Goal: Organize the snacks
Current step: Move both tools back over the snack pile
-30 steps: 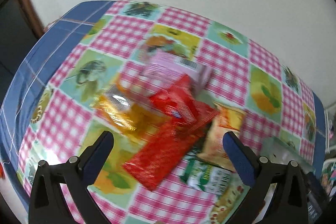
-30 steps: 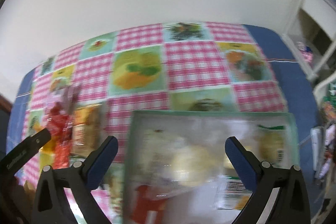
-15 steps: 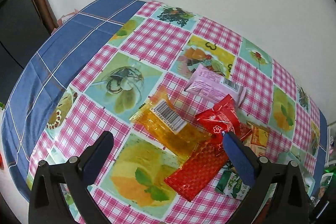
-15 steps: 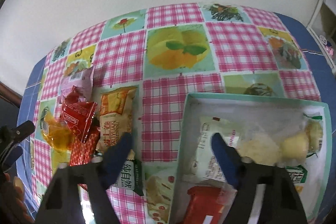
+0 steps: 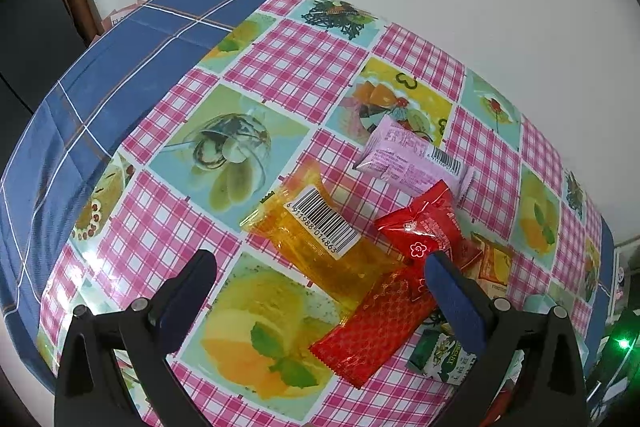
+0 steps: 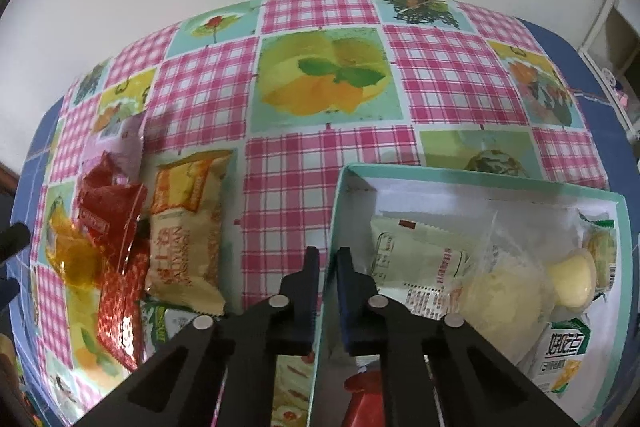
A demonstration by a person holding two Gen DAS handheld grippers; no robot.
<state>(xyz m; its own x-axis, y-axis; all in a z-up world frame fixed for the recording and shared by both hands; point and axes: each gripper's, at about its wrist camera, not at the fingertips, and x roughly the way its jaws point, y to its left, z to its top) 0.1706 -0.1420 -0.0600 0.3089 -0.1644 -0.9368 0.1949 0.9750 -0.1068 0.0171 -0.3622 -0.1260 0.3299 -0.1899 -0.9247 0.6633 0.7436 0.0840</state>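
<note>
Teal cardboard, the box (image 6: 480, 183) wall, sits pinched between the right gripper (image 6: 327, 261) jaws; a tug could tip its snacks out. Left gripper (image 5: 318, 279) jaws gape wide over the orange packet (image 5: 316, 239), which could skid across the glossy surface (image 5: 280, 67).

The right gripper (image 6: 327, 277) hides the red packet (image 6: 362, 401) in the box (image 6: 480, 181).
</note>
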